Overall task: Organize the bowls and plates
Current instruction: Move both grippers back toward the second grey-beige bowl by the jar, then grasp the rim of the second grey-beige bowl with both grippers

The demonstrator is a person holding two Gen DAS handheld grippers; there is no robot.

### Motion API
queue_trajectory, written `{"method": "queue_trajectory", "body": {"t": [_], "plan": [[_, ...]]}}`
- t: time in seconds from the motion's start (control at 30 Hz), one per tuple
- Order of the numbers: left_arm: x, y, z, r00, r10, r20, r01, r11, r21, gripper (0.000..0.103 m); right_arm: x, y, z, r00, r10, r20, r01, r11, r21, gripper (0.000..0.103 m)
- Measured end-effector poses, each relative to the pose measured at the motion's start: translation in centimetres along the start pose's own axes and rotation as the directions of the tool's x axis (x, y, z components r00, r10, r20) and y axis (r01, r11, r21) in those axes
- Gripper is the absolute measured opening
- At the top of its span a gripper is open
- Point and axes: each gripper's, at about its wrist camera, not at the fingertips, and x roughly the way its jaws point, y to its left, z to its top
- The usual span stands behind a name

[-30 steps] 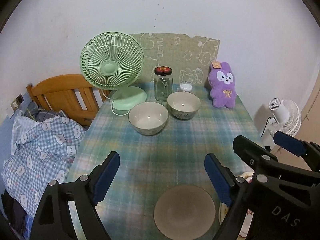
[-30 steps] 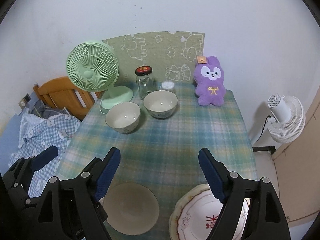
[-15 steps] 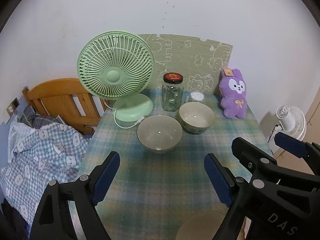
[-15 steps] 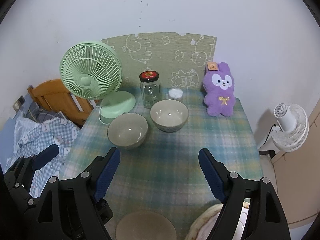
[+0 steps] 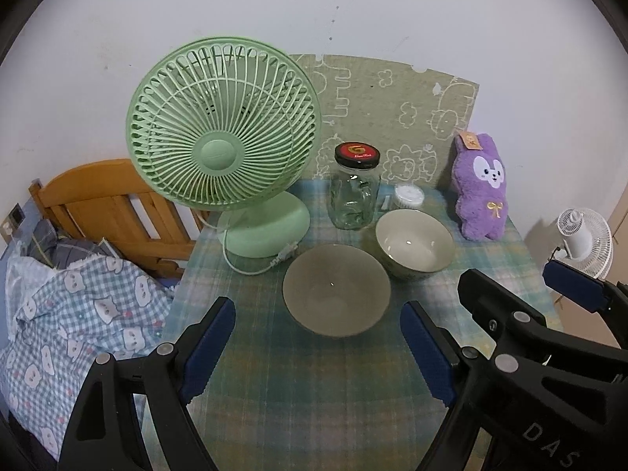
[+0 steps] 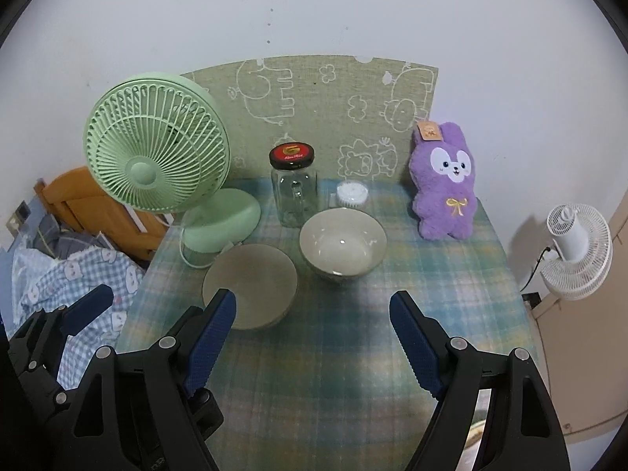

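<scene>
Two glossy glazed ceramic bowls [image 5: 336, 289] [image 5: 414, 245] sit on a matt woven plaid tablecloth [image 5: 314, 384]. Nearby are a smooth green plastic fan [image 5: 223, 149], a clear glass jar [image 5: 354, 196] with shiny lid, and a fuzzy purple plush rabbit [image 5: 481, 188].

Left gripper [image 5: 318, 349]: black frame, two fingers with blue ribbed pads [image 5: 208, 347]; jaws spread wide, nothing between the pads.
Left gripper, pose: fingers reach forward and tilt downward, pads off any surface.
Right gripper [image 6: 312, 343]: same black build with blue pads [image 6: 414, 343]; jaws wide apart, nothing gripped.
Right gripper, pose: tilted forward and down, level with its partner.
Mutual position: side by side and apart; in the left wrist view the right gripper lies at the right edge, in the right wrist view the left gripper sits at lower left.
Hands: none visible.
</scene>
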Motion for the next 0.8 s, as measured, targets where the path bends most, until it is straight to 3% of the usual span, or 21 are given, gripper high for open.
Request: {"method": "queue_trajectory", "body": {"t": [0.37, 0.53, 0.8], "plan": [[5.1, 1.7, 0.9, 1.000, 0.002, -0.015, -0.002, 1.000, 0.022, 0.087, 5.5, 1.3, 0.7, 1.000, 0.007, -0.012, -0.007, 1.000, 0.021, 0.083], [7.3, 2.1, 0.9, 0.999, 0.037, -0.007, -0.037, 0.999, 0.027, 0.084, 8.0, 1.7, 0.4, 1.000, -0.005, 0.003, 0.005, 0.999, 0.054, 0.083], [11.0, 3.1, 0.5, 0.999, 0.028, -0.041, -0.028, 0.999, 0.016, 0.084, 12.0, 2.7, 0.4, 0.999, -0.012, -0.037, 0.013, 0.999, 0.032, 0.083]]}}
